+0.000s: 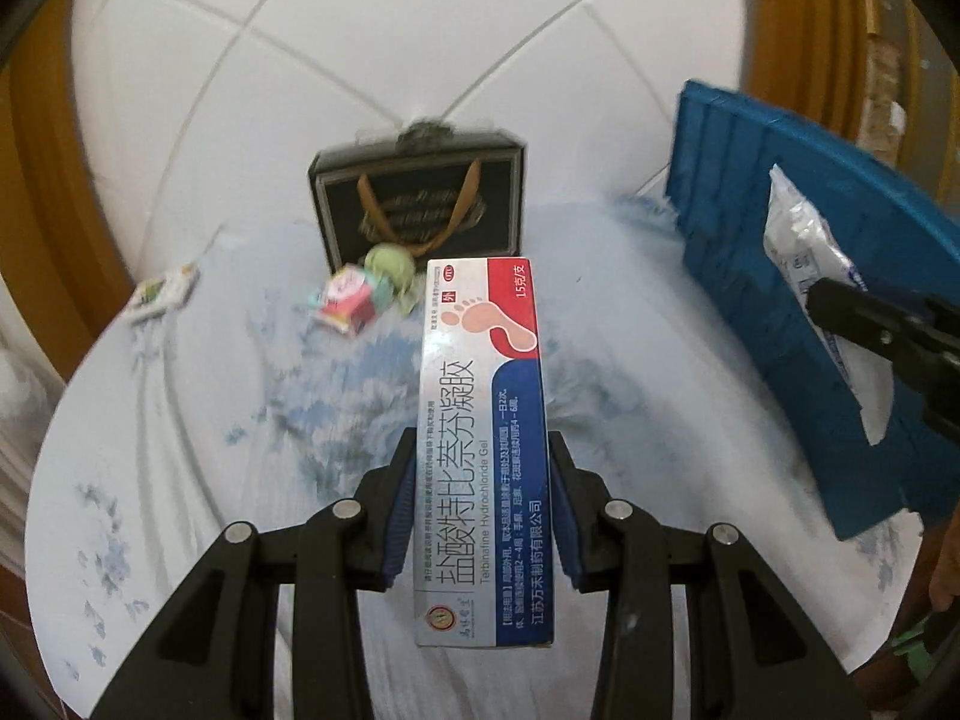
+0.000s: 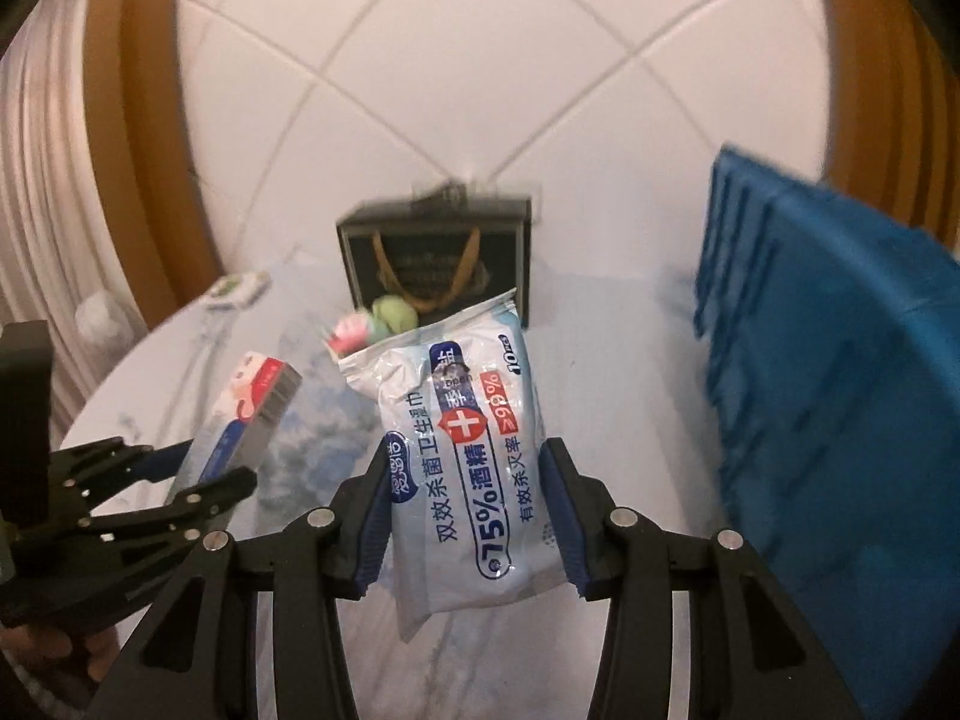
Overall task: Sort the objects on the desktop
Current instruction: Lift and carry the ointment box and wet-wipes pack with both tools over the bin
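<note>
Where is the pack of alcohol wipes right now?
The pack of alcohol wipes is clamped in the right gripper, held above the table just left of the blue crate, with the black gift bag behind it.

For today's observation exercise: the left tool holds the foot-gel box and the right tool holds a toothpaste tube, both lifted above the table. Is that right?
One detail is wrong. The right tool holds a pack of alcohol wipes, not a toothpaste tube; the right wrist view shows it. The left tool does hold the foot-gel box, and both are lifted above the table.
</note>
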A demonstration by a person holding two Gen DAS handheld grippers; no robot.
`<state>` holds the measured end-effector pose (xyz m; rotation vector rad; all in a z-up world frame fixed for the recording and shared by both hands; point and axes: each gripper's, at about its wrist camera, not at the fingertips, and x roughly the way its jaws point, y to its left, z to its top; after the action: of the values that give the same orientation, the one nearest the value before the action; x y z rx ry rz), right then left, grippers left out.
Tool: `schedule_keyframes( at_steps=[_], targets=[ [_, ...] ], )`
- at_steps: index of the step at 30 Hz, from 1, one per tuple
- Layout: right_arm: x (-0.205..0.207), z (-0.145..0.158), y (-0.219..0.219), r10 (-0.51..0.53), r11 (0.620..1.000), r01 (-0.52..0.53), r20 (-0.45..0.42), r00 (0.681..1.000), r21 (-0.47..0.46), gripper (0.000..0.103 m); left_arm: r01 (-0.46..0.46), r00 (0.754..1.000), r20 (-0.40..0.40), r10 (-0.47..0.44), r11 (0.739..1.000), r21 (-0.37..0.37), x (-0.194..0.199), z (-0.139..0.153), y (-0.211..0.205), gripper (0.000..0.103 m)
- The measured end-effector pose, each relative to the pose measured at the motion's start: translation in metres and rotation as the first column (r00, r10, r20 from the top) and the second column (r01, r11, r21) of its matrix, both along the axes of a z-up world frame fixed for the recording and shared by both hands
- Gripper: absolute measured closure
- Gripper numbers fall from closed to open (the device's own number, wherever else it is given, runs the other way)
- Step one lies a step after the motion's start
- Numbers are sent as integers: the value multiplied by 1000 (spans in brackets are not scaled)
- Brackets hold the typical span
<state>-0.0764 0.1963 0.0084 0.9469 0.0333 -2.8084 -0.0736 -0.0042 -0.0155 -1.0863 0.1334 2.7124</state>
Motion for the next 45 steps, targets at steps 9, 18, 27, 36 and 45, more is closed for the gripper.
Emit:
schedule_keyframes(
  at_steps=[9,18,27,36,45],
  targets=[
    [74,64,40,-59,998,60,-198,978,2,57,74,992,-105,-70,996,39,35,45,42,65],
    [132,117,111,-173,983,181,-368,914,-12,57,189,953,-255,-161,978,87,62,101,119,65],
    [168,138,207,-340,933,358,-444,829,-46,57,282,911,-340,-235,954,96,84,141,229,65],
    [177,126,286,-432,891,449,-425,796,-66,57,309,893,-368,-258,947,87,103,156,322,65],
    [167,109,335,-448,888,455,-352,821,-68,57,298,927,-247,-282,954,27,88,135,380,65]
  ],
)
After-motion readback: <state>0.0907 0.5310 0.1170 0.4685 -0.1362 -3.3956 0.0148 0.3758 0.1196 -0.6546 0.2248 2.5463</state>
